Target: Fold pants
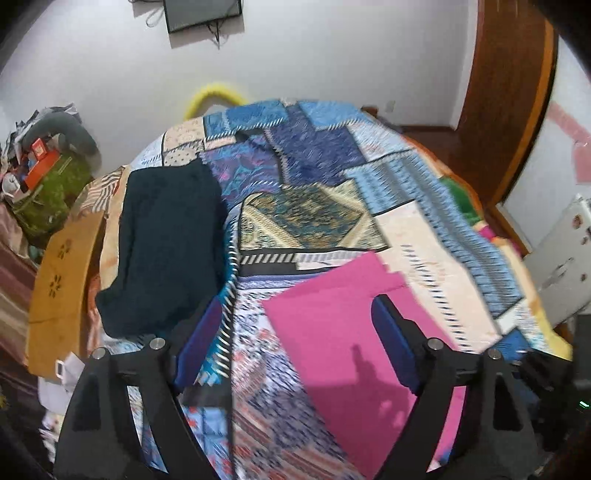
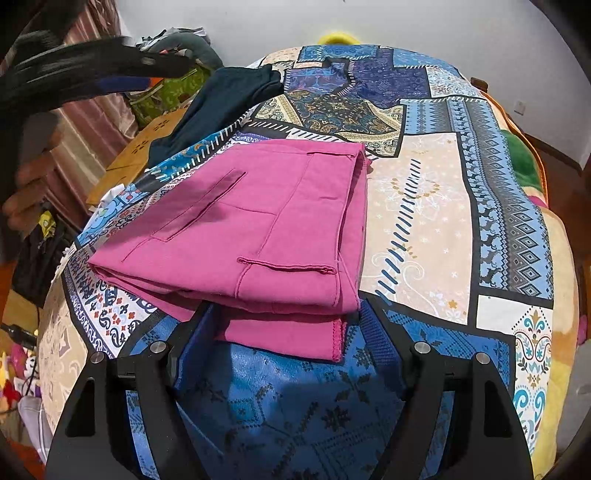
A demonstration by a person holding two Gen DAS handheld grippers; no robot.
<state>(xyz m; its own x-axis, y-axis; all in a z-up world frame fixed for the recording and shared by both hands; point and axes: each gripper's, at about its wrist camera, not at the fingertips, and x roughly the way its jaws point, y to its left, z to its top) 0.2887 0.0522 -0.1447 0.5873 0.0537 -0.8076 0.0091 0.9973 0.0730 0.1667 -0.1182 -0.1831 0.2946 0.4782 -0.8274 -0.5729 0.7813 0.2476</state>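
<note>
- Your right gripper (image 2: pixel 286 332) sat nearest the lens, its blue-padded fingers (image 2: pixel 380 343) apart and pressing on nothing; the near hem of the pink pants (image 2: pixel 258 236) lay between the fingertips, on the bed.
- The pink pants were folded into a flat, layered stack on the patchwork bedspread (image 2: pixel 424 221), toward its near-left part, with a welt pocket and seams facing up.
- In your left wrist view, the left gripper (image 1: pixel 295 332) had its fingers (image 1: pixel 201 343) spread wide. Its right finger stood over the pink pants (image 1: pixel 343 332), its left finger over bare bedspread (image 1: pixel 314 210). Whether either touched the cloth could not be told; the frame was blurred.
- A dark folded garment (image 1: pixel 166 243) lay at the left side of the bed, apart from the pink pants, beside a yellow wooden board (image 1: pixel 61 291).
- From the right wrist view, the left gripper (image 2: pixel 122 74) appeared blurred at upper left, above the bed's edge, with your hand (image 2: pixel 33 177) on its grip.
- A screen (image 1: pixel 201 14) hung on the white wall beyond the bed.
</note>
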